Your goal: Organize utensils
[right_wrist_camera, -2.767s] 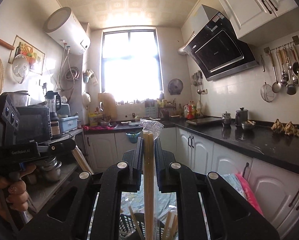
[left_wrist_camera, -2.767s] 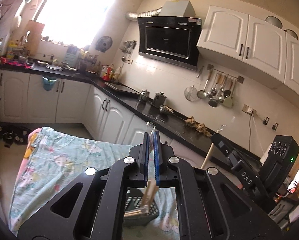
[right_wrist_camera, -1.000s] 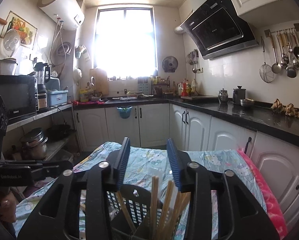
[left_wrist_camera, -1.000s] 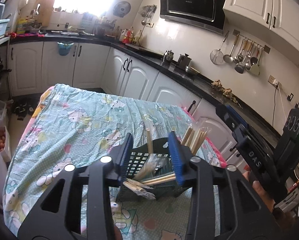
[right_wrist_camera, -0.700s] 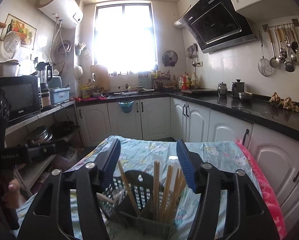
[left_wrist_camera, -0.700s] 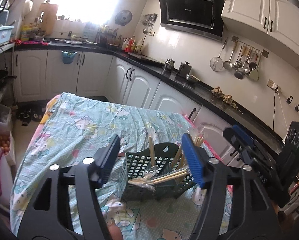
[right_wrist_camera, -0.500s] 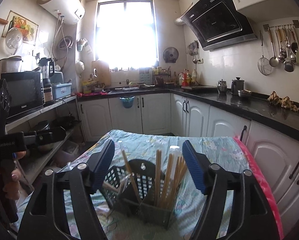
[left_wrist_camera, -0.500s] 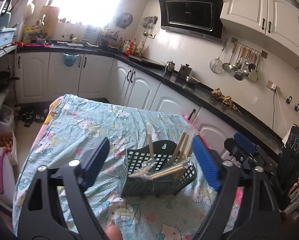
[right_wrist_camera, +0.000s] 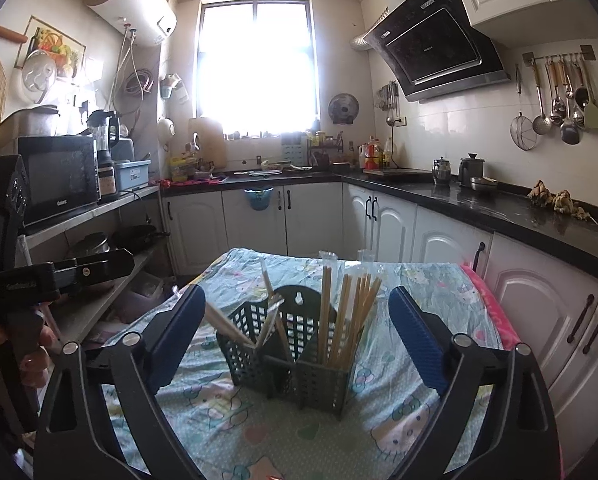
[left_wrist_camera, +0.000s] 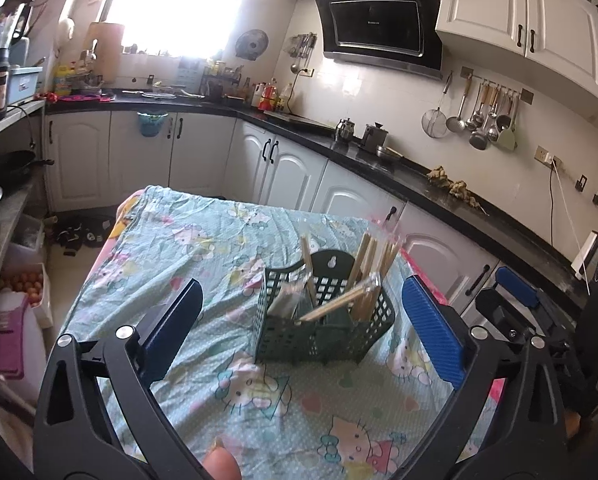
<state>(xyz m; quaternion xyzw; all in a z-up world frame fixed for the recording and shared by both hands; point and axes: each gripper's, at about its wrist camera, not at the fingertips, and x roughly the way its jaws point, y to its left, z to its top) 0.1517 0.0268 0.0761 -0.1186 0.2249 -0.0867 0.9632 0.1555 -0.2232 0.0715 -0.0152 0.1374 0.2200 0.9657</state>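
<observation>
You are standing in a home kitchen — white cabinets (right_wrist_camera: 315,220) are running under a black countertop (right_wrist_camera: 499,204), a range hood (right_wrist_camera: 439,48) is hanging on the tiled wall, ladles (right_wrist_camera: 559,96) are hanging from a rail, and a microwave (right_wrist_camera: 59,176) is sitting on a shelf — a water heater (right_wrist_camera: 131,4) is hanging above.

Beyond the jaws we see a bright window (right_wrist_camera: 255,64) above a black counter (right_wrist_camera: 479,204) with white cabinets (right_wrist_camera: 311,216) beneath. Up to their right hang a black range hood (left_wrist_camera: 375,36) and a rail of ladles (left_wrist_camera: 483,112). To their left, a microwave (right_wrist_camera: 59,176) sits on a shelf, a white water heater (right_wrist_camera: 131,4) above it.
</observation>
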